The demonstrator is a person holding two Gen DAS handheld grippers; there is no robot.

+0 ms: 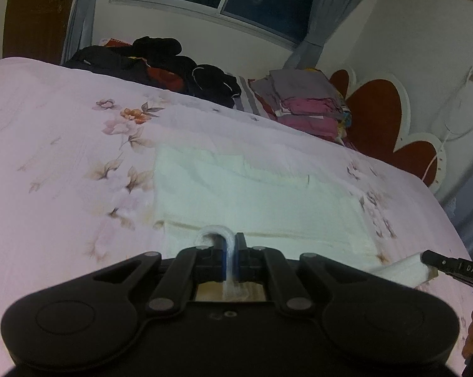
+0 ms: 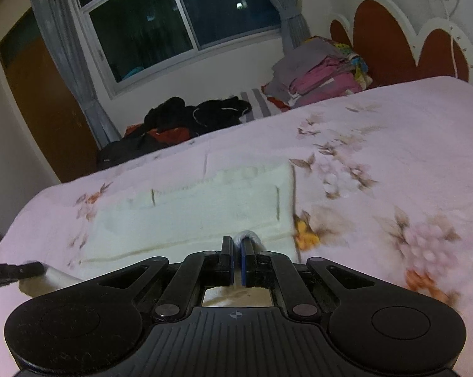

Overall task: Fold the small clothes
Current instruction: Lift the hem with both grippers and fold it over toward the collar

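L gripper (image 1: 233, 251): jaws pressed together, pinching the near edge of the cloth (image 1: 252, 188). A loop of white fabric sticks up betw. the blue pads, and more of it trails back under the gripper body.

R gripper (image 2: 238, 253): jaws also pressed together on the same cloth edge, w/ a small hump of fabric bulging out beside the right pad.

Cloth (image 2: 198, 213): cream/white, roughly rectangular, lying spread on the bed (image 1: 48, 157) near its front edge. The far part lies flat w/ a few soft creases; the near edge is lifted at both pinch pts. In the L view the R gripper's tip (image 1: 450, 268) shows at the right edge, gripping a raised corner of cloth. In the R view the L gripper's tip (image 2: 13, 271) shows at the left edge, doing the same. So the grippers are well apart, one at each near corner of the cloth.

Bed cover is pale pink w/ flower print. At the bed's far edge: a heap of dark clothes (image 1: 161, 62) toward the left, and a stack of folded clothes (image 1: 312, 103), pink and grey, toward the far right corner, just beside the headboard (image 1: 377, 110) (red w/ white trim). Window (image 2: 173, 22) w/ grey curtains is behind the bed.

Both views are slightly blurred, esp. the flower print in the R view.
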